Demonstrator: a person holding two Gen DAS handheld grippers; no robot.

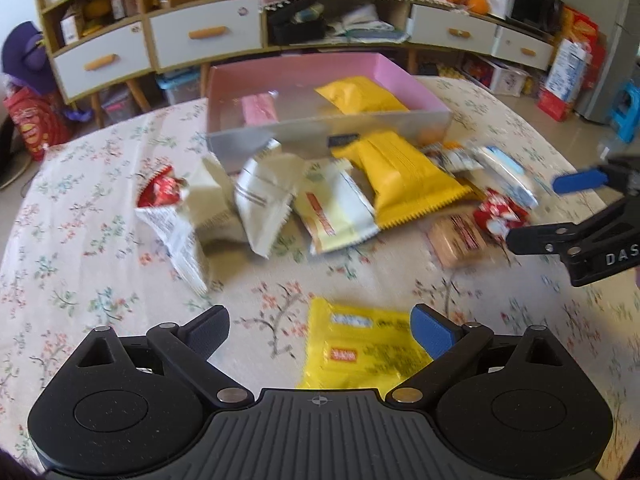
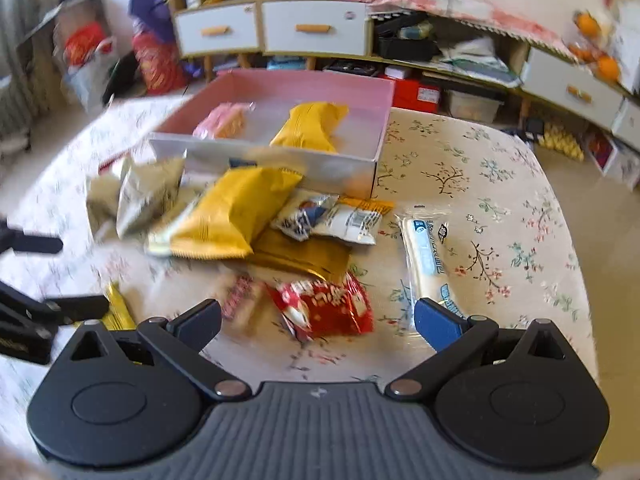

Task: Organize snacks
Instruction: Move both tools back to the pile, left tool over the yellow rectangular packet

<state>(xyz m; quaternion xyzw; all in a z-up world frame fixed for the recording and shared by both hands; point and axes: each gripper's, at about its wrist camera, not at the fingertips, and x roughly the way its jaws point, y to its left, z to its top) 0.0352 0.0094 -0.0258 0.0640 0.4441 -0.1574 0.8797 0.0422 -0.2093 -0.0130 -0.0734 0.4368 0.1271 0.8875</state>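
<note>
A pink-lined box (image 1: 224,80) (image 2: 384,120) stands at the far side of the table, holding a yellow packet (image 1: 360,96) (image 2: 308,128) and a pink packet (image 1: 260,110) (image 2: 222,122). Several snack packets lie in front of it: a large yellow one (image 1: 404,178) (image 2: 232,212), white ones (image 1: 264,196), small red ones (image 1: 160,192) (image 2: 328,308). My left gripper (image 1: 320,332) is open over a yellow packet (image 1: 360,354), not gripping it. My right gripper (image 2: 318,320) is open just before the red packet; it also shows in the left wrist view (image 1: 536,208).
The table has a floral cloth (image 1: 80,272) (image 2: 500,200). A long white-and-blue packet (image 2: 428,256) lies to the right. A white-drawered shelf unit (image 1: 208,36) (image 2: 312,26) and floor clutter stand behind the table. The table's right edge drops to the floor (image 2: 600,280).
</note>
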